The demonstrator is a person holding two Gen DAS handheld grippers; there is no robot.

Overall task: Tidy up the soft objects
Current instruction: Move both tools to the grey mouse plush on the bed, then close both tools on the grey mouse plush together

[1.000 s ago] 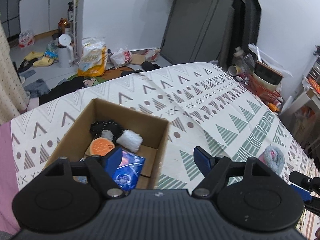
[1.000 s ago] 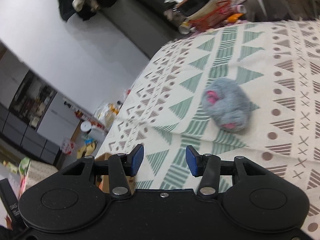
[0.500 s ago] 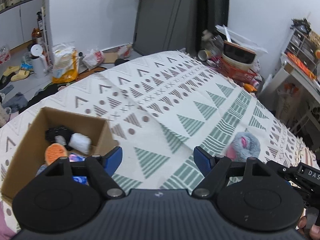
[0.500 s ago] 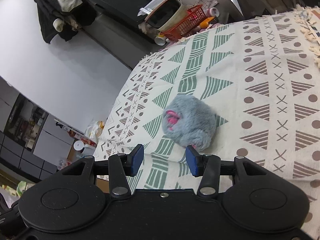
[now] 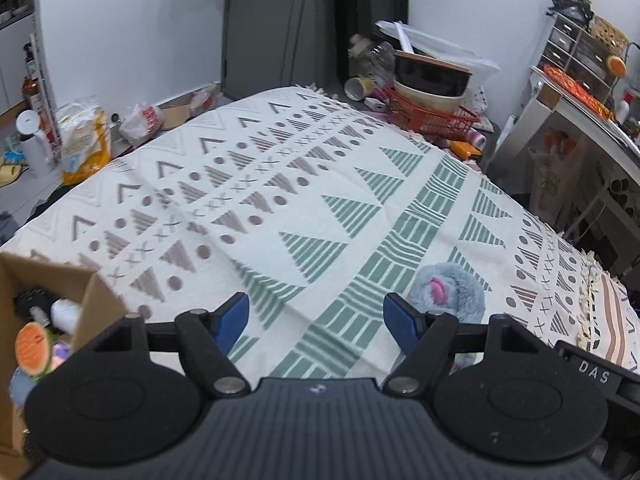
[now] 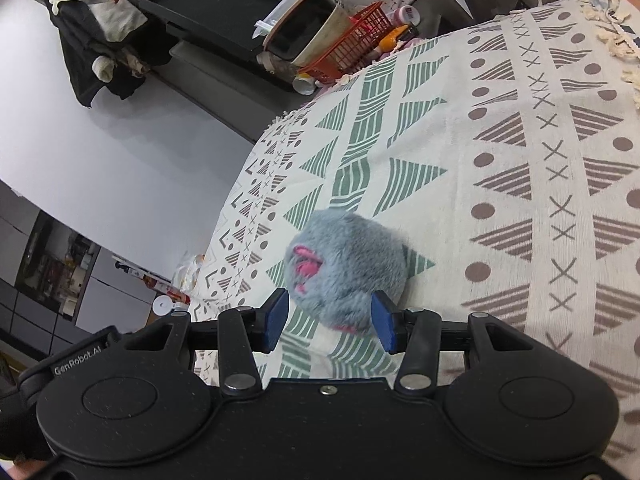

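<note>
Closer now, the right gripper (image 6: 328,320) spreads unclenched around the grey plush toy (image 6: 346,268) mid-bedspread (image 6: 500,200); closing shallow could pinch only fur and slip.

White walls (image 5: 132,28) across top of left wrist view; dark door (image 5: 280,24) at top centre. Patterned bedspread (image 5: 320,200) fills middle. Red basket (image 5: 432,116) with stacked bowls upper right, beside bed. Drawer unit (image 5: 576,56) and desk (image 5: 588,120) at far right. Yellow bag (image 5: 84,144) and white jug (image 5: 32,140) on floor, left edge. Clothes (image 6: 100,40) hang upper left of right wrist view.
</note>
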